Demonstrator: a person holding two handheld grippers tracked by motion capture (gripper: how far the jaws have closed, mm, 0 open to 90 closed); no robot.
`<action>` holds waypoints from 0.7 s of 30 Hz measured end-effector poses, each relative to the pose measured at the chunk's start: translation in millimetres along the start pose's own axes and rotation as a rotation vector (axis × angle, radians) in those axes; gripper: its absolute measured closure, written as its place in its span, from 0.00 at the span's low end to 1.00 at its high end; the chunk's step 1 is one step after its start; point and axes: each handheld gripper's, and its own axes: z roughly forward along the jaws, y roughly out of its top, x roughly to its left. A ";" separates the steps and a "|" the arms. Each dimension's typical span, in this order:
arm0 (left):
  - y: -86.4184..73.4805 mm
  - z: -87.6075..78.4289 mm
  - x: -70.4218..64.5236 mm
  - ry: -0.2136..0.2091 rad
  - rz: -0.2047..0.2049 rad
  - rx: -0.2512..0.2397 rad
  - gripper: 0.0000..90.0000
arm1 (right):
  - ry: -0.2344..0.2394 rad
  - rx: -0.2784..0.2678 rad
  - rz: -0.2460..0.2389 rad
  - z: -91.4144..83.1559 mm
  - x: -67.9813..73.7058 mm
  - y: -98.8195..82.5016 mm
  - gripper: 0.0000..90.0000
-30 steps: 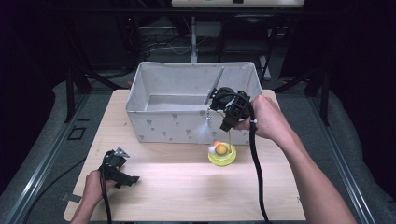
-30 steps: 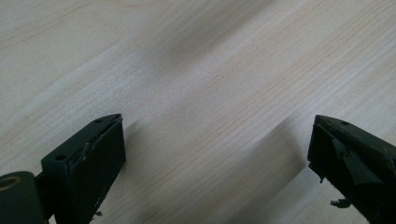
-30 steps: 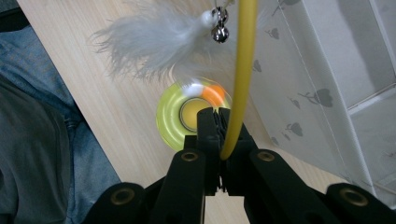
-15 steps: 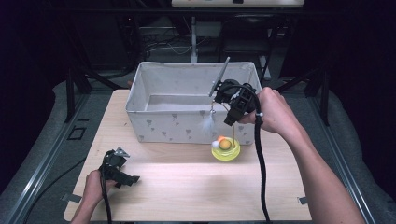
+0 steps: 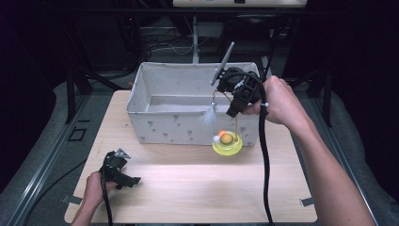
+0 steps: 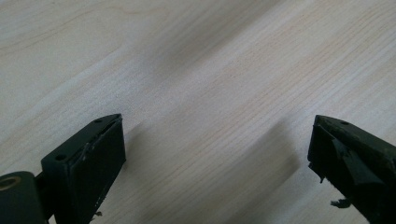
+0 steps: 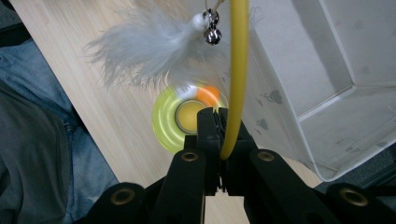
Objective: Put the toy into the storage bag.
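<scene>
Yellow wand point(image 7: 236, 74) pinched in right claw point(image 7: 219, 122), above bin point(image 5: 141, 101) rim.

- The tabletop point(image 5: 188, 188) is pale wood with fine straight grain, matt.
- The bin point(image 5: 179, 122) looks like soft white cloth with a small grey print.
- The yellow rod point(image 7: 237, 70) is smooth and slightly glossy, plastic or rubber.
- The feather tuft point(image 7: 144, 46) is fluffy white, beside two shiny metal bells point(image 7: 212, 28).
- The yellow-green disc point(image 7: 170, 119) looks like glossy plastic.
- The left gripper's fingers point(image 6: 93, 158) are matt black, with pads frayed at the edges.
</scene>
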 end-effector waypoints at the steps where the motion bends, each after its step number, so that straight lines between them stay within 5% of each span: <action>1: 0.3 0.0 0.4 -0.007 0.000 0.005 0.05 | -0.001 0.000 0.000 -2.0 -0.3 0.5 0.98; 21: 0.0 0.7 0.1 -0.002 -0.003 0.001 0.05 | -0.026 0.011 0.023 -28.3 -16.7 8.6 0.98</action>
